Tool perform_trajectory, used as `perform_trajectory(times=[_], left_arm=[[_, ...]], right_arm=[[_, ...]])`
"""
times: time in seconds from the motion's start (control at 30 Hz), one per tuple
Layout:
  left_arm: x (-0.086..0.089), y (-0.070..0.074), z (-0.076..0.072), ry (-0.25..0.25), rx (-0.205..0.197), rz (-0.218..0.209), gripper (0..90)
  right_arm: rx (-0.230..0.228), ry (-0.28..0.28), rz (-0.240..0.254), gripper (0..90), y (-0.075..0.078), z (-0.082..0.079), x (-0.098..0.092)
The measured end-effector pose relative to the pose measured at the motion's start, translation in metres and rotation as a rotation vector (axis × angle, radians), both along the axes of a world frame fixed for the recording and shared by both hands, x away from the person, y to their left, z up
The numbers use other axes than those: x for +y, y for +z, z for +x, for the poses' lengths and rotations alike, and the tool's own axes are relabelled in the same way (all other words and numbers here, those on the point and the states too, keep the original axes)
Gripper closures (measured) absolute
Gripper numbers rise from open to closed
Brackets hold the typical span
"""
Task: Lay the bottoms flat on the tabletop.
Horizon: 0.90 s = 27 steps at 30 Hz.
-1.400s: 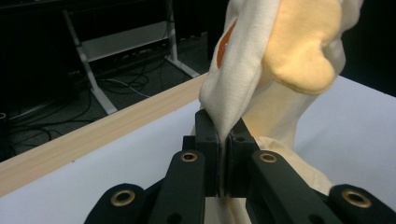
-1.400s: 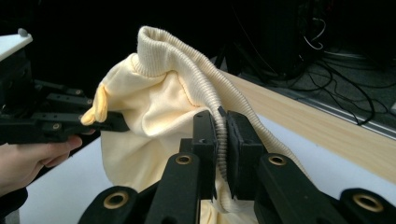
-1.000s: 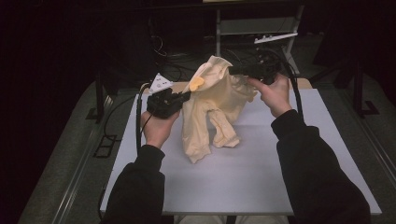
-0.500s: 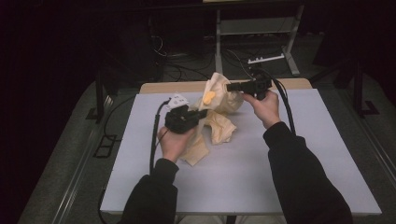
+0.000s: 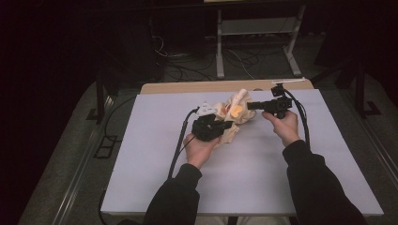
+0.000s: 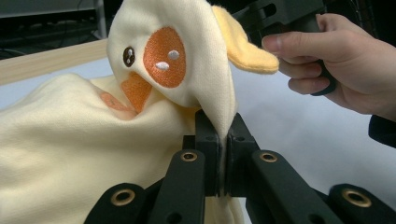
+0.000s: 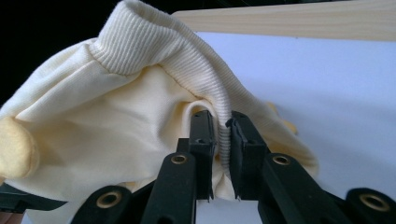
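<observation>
Black sleeves [image 5: 314, 187]; black left gripper [image 5: 210, 127], brass-ringed rivets, grey plate, black trailing cable.

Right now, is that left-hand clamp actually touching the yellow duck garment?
Touching. In the left gripper view, the left gripper has its jaws shut on a fold of the yellow duck garment, fabric pinched between the black pads.

Dark lab: cables [image 5: 244, 58], metal frame [image 5: 256, 33]
</observation>
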<state>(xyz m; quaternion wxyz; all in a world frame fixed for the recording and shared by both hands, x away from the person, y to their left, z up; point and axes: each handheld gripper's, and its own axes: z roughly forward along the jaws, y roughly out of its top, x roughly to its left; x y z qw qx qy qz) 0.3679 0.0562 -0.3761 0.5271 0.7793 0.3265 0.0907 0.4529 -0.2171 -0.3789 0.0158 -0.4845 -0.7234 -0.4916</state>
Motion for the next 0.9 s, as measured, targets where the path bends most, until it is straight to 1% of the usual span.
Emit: perform_trajectory(times=[0.07,0.13,0.2,0.23,0.3,0.33,0.4,0.47,0.53,0.67,0.73,0.8,0.9], left_arm=[[-0.003,0.000,0.000,-0.006,0.000,0.005,84.9],[-0.005,-0.001,-0.001,-0.007,0.001,0.002,84.9],[-0.007,-0.001,-0.002,-0.004,-0.007,0.019,84.9],[-0.007,-0.002,-0.003,-0.004,-0.012,0.028,84.9],[-0.010,-0.004,-0.004,-0.006,-0.018,0.038,84.9],[-0.011,-0.005,-0.004,-0.005,-0.016,0.040,84.9],[-0.013,-0.006,-0.003,-0.005,-0.013,0.038,84.9],[-0.014,-0.007,-0.003,-0.004,-0.010,0.036,84.9],[-0.016,-0.007,-0.002,-0.003,-0.005,0.033,84.9],[-0.019,-0.007,0.000,0.002,-0.001,0.031,84.9],[-0.020,-0.007,0.001,0.007,0.001,0.028,84.9],[-0.022,-0.007,0.002,0.008,0.004,0.029,84.9],[-0.025,-0.009,0.002,0.012,0.004,0.030,84.8]], right_arm=[[-0.001,-0.002,-0.015,76.3,0.000,-0.003,-0.003],[-0.004,-0.003,-0.028,72.4,0.001,-0.005,-0.004],[-0.015,0.000,-0.045,65.9,0.003,-0.008,-0.005],[-0.024,-0.003,-0.051,60.8,0.005,-0.011,-0.005],[-0.030,-0.004,-0.040,56.2,0.007,-0.015,-0.007],[-0.037,-0.005,-0.045,53.6,0.008,-0.017,-0.008],[-0.043,-0.002,-0.050,49.3,0.009,-0.021,-0.011],[-0.046,0.014,-0.037,43.2,0.011,-0.024,-0.014],[-0.045,0.026,-0.025,39.2,0.015,-0.028,-0.016],[-0.050,0.039,-0.043,33.2,0.021,-0.036,-0.018],[-0.050,0.038,-0.064,26.3,0.024,-0.038,-0.017],[-0.054,0.038,-0.085,22.5,0.027,-0.041,-0.017],[-0.062,0.052,-0.078,15.6,0.031,-0.045,-0.017]])
